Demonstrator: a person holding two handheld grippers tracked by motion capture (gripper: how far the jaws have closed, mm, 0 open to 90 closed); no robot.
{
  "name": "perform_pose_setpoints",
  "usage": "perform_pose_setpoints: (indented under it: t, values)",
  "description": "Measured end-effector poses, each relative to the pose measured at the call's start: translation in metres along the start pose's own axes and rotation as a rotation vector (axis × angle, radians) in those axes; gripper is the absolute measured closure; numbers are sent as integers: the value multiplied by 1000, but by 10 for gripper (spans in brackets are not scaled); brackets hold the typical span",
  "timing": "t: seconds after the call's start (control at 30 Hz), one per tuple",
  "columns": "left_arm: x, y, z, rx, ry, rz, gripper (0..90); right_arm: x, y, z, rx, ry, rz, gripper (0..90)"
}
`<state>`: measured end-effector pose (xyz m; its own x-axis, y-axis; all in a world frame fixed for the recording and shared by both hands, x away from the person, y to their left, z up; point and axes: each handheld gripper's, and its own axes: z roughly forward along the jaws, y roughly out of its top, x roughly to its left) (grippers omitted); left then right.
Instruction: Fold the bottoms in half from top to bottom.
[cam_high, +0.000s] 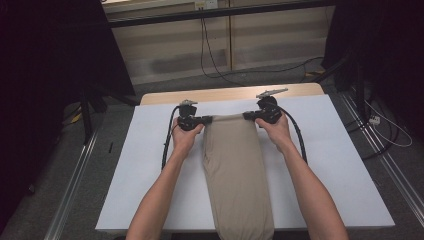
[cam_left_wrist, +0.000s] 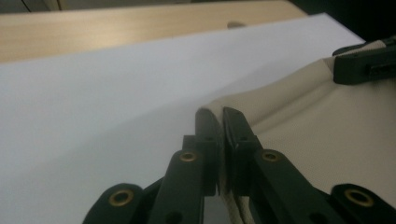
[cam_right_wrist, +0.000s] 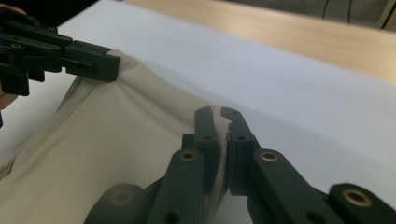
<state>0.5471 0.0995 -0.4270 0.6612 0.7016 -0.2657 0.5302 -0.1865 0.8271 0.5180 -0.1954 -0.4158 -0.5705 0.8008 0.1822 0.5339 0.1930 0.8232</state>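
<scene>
**Both grippers pinching the far corners of a beige cloth**

High view: A folded beige cloth (cam_high: 235, 170) lies lengthwise on a white sheet (cam_high: 330, 165) that covers most of a wooden table (cam_high: 225, 93). The cloth runs from the middle of the sheet down to the near edge, where its end hangs over. The left gripper (cam_high: 205, 120) sits at the cloth's far left corner and the right gripper (cam_high: 248, 116) at its far right corner, each pointing inward toward the other. The far edge of the cloth is stretched straight between them. A hand (cam_high: 185, 137) grasps the left gripper and the other hand (cam_high: 276, 131) the right; both forearms enter from the bottom. A black cable (cam_high: 167, 142) trails from the left gripper across the sheet.

Left gripper view: The two black jaws stand pressed together with a thin fold of the cloth's corner (cam_left_wrist: 224, 140) caught between them. The cloth rises slightly off the sheet at this corner and shows creases running toward the right gripper (cam_left_wrist: 362, 60), which grips the other corner at the upper right.

Right gripper view: The jaws are closed on a bunched bit of the cloth's edge (cam_right_wrist: 223, 128), pale fabric showing between the pads. The left gripper (cam_right_wrist: 109, 63) clamps the opposite corner at the upper left, with the cloth sagging gently between the two grips.
</scene>
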Motion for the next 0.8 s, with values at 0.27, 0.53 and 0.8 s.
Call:
perform_pose_setpoints:
  t: [0.27, 0.53, 0.8]
  values:
    - [-15, 40, -7, -70, 17, 58, 859, -7, 27, -23, -79, -44, -2, 868]
    - [-16, 66, -17, -120, 29, 74, 859, -6, 47, -34, -145, -74, -1, 869]
    - [-15, 90, -32, -184, 41, 82, 859, 0, 79, -43, -192, -85, -19, 869]
